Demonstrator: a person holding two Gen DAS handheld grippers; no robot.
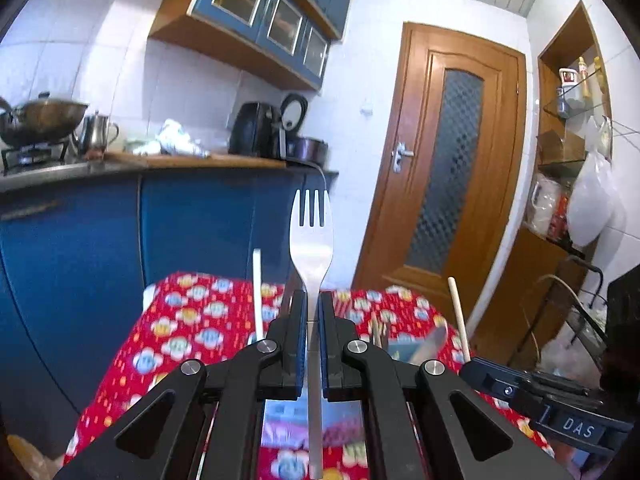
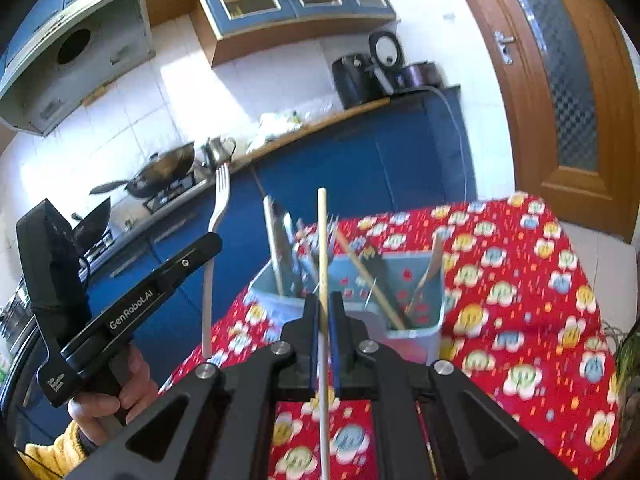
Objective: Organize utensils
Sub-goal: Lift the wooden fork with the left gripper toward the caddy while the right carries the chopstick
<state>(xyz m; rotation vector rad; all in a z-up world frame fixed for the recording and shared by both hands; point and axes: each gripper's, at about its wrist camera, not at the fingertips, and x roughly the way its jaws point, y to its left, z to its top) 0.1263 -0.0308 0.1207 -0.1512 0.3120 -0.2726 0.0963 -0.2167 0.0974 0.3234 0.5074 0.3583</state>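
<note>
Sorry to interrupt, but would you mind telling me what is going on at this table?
A person is sorting utensils with two handheld grippers. The left gripper is shut on a silver metal fork, held tines up. The right gripper is shut on a pale wooden chopstick, also upright. Both are raised above the red flower-patterned tablecloth, where a grey-blue plastic utensil holder already contains several utensils.

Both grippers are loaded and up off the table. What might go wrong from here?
The fork is pinched at its narrow neck by the left gripper, so it may pivot or slip. The chopstick in the right gripper could snag the utensils sticking out of the crowded holder.
</note>
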